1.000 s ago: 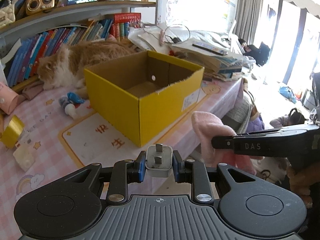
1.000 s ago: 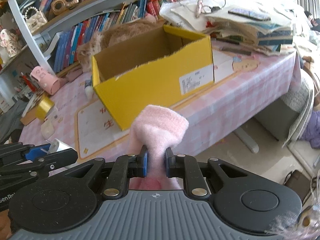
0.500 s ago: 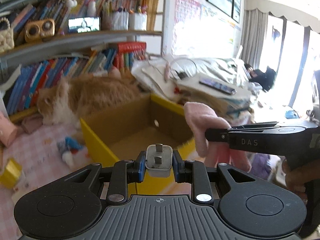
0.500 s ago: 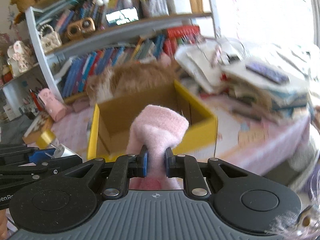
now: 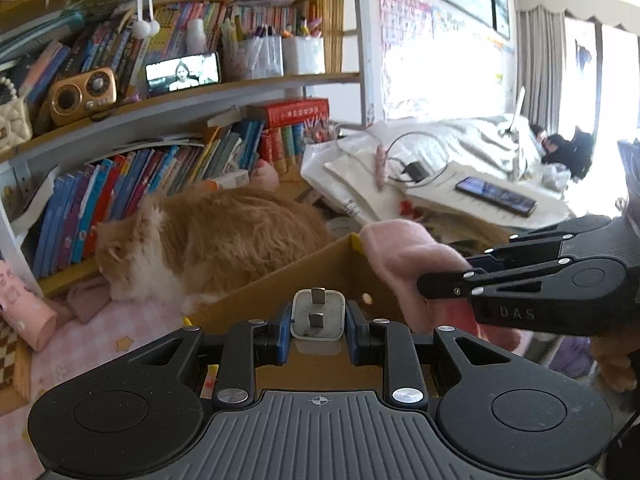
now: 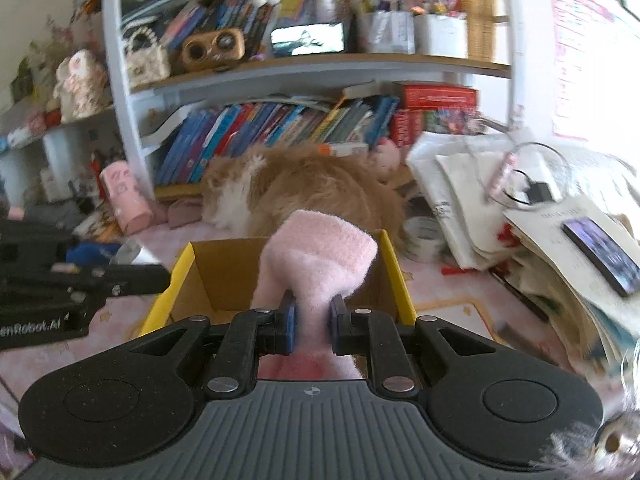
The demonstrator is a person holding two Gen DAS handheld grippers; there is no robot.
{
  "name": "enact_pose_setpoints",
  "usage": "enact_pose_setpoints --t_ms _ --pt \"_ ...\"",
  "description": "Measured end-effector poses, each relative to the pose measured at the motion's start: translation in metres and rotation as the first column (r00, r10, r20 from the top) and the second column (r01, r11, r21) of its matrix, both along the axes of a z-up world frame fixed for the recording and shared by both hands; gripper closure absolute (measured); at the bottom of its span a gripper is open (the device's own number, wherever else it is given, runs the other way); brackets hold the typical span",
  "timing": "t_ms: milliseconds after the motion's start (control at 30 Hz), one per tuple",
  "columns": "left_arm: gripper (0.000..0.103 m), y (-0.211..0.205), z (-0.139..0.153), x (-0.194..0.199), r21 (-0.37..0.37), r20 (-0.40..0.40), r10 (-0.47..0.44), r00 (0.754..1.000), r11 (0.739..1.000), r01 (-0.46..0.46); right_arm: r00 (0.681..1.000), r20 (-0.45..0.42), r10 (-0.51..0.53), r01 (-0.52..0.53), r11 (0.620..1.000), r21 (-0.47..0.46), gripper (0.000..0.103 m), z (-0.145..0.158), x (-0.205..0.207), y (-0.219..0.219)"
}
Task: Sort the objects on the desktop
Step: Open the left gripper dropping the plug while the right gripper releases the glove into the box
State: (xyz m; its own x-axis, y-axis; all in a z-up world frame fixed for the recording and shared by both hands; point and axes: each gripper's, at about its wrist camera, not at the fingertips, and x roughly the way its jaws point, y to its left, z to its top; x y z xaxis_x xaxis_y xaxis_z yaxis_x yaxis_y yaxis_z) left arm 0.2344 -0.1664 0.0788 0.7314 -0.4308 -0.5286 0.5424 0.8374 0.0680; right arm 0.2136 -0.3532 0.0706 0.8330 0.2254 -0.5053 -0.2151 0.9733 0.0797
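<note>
I had left gripper (image 5: 316,330) pinching white plug (image 5: 318,314), right gripper (image 6: 313,322) pinching pink sock (image 6: 320,256). Yellow box (image 6: 390,272) lay directly ahead, below both; sock nearer opening.

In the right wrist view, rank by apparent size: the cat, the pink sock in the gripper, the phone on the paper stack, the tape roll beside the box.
1. cat and pink sock: look alike, and the sock's nearness inflates it.
2. phone.
3. tape roll, close to the phone.
</note>
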Motion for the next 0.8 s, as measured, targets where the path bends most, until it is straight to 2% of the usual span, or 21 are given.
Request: enact_pose_setpoints --t_ms 200,433,600,700,800 --pt "0.078 -0.024 -0.021 0.035 0.058 -0.054 0.054 0.997 0.997 -0.051 0.987 -0.076 0.139 -0.143 0.989 -0.05 0.088 -0.011 0.052 0.0" --pt "0.078 -0.056 -0.055 0.062 0.185 -0.072 0.07 0.995 0.981 -0.055 0.952 -0.176 0.251 -0.286 0.933 -0.22 0.088 -0.041 0.106 0.015" --pt "0.078 -0.06 -0.07 0.084 0.229 -0.147 0.094 0.985 0.972 -0.059 0.913 -0.295 0.281 -0.359 0.897 -0.257 0.088 -0.061 0.136 0.021" --pt "0.078 -0.058 -0.076 0.09 0.24 -0.18 0.119 0.976 0.968 -0.074 0.885 -0.37 0.283 -0.383 0.894 -0.234 0.088 -0.071 0.147 0.023" --pt "0.078 -0.057 -0.079 0.092 0.245 -0.202 0.132 0.97 0.966 -0.081 0.878 -0.39 0.278 -0.386 0.892 -0.233 0.088 -0.077 0.15 0.025"
